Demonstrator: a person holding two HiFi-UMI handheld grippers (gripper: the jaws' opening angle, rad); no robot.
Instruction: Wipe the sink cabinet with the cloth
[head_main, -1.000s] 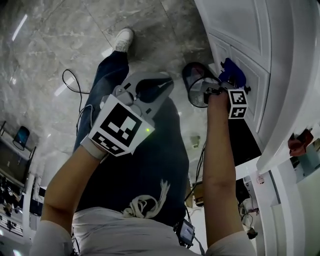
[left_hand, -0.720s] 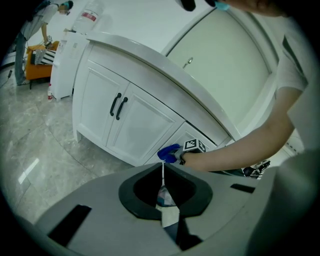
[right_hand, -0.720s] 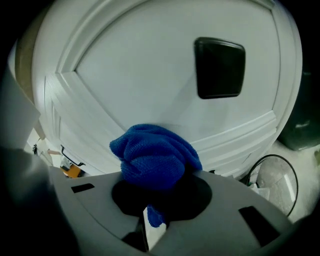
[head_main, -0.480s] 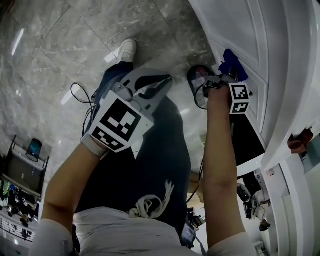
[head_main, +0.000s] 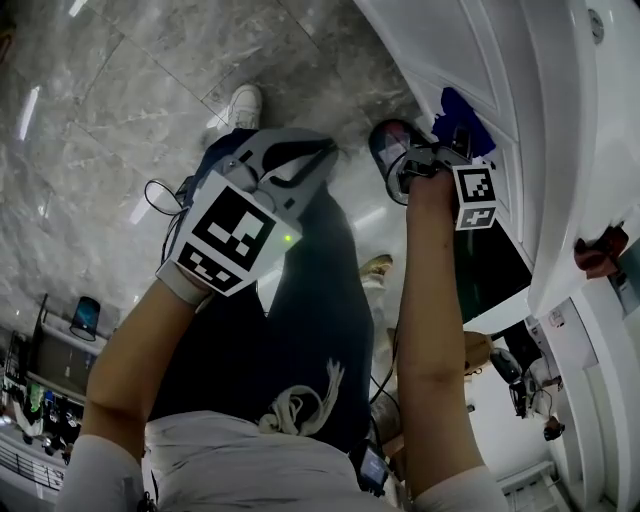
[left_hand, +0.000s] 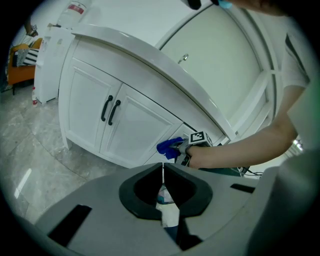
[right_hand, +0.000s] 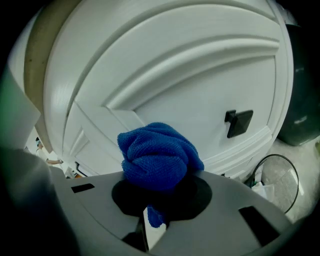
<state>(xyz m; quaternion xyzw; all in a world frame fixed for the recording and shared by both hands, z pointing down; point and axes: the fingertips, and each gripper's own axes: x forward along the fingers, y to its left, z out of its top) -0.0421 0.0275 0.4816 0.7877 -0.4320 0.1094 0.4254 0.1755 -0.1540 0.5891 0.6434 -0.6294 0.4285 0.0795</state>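
A bunched blue cloth (right_hand: 157, 155) sits pinched in my right gripper (right_hand: 159, 192), pressed close against a panelled white door of the sink cabinet (right_hand: 190, 65), left of a black knob (right_hand: 239, 122). In the head view the cloth (head_main: 465, 108) and right gripper (head_main: 447, 135) are at the cabinet (head_main: 500, 60) front, upper right. My left gripper (head_main: 315, 158) hangs over the person's legs, away from the cabinet, its jaws shut with nothing between them. From the left gripper view, that gripper (left_hand: 163, 167) looks toward the cloth (left_hand: 169, 146) and the cabinet's doors (left_hand: 135, 125).
Grey marble floor (head_main: 120, 90) lies below, with the person's shoes (head_main: 243, 105) and black cables (head_main: 165, 195) on it. A dark bin (right_hand: 300, 100) stands right of the door, a cable loop (right_hand: 277, 175) beside it. Two black door handles (left_hand: 111, 109) show further along.
The head view has swung a little. My right gripper has kept the cloth at the cabinet door and slid slightly along it. The left gripper has barely moved.
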